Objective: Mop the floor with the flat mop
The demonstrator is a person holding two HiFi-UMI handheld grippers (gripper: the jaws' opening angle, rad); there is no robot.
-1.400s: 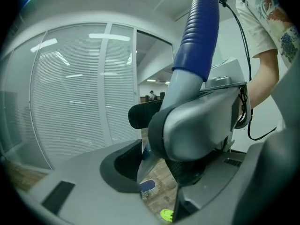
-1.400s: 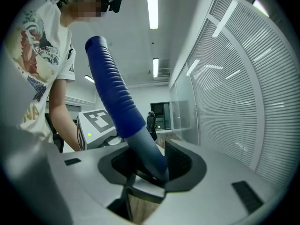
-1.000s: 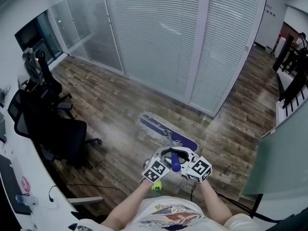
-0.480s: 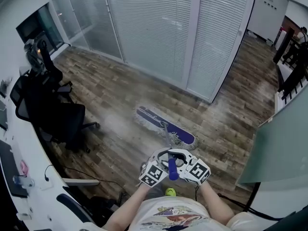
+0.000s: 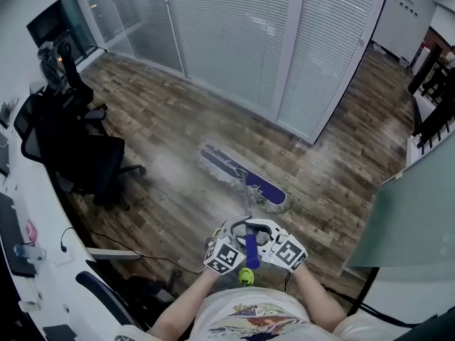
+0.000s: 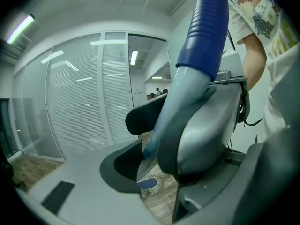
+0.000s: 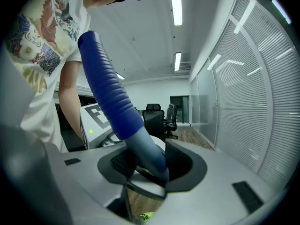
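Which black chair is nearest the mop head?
The big chair, its wheeled base toward the mop head; the other chair stands behind it, nearer the glass wall.

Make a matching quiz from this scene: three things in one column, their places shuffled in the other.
Things:
1 mop head
2 chair
3 handle

Places:
A clamped in the left gripper and the right gripper
B flat on the floor, ahead of the person
C at the left, beside the desk

Pairs: 1-B, 2-C, 3-A
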